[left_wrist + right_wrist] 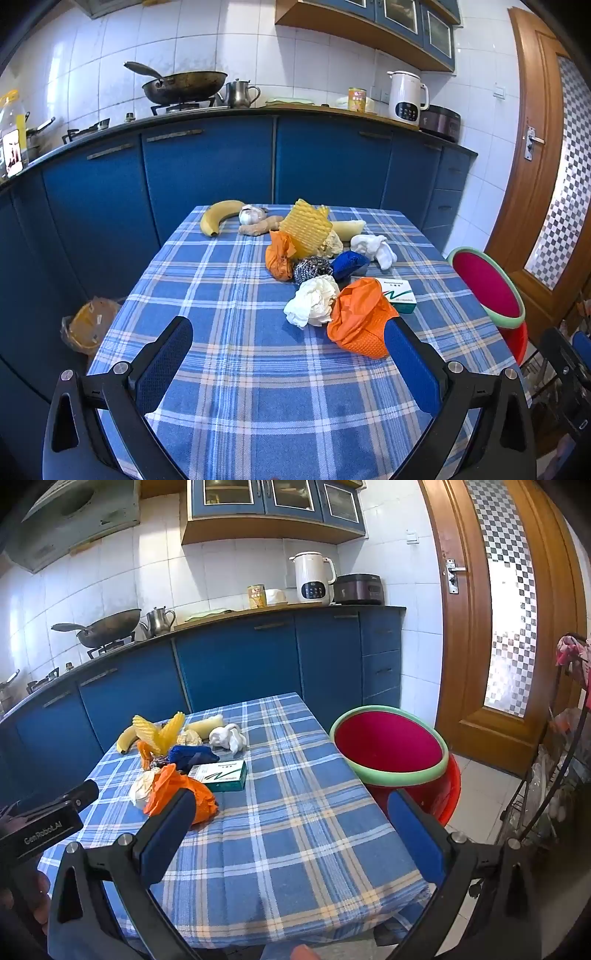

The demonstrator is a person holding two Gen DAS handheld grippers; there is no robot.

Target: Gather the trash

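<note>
Left tool (288, 354) spread empty, orange bag (360, 317) touching its right finger

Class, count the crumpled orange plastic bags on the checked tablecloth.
2. One orange bag lies nearest the camera beside the green box; another sits farther back under the yellow sponge. Others may be hidden.

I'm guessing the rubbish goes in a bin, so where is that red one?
The red bin with the green rim stands on the floor off the table's right edge, in front of the wooden door; both views show it.
</note>
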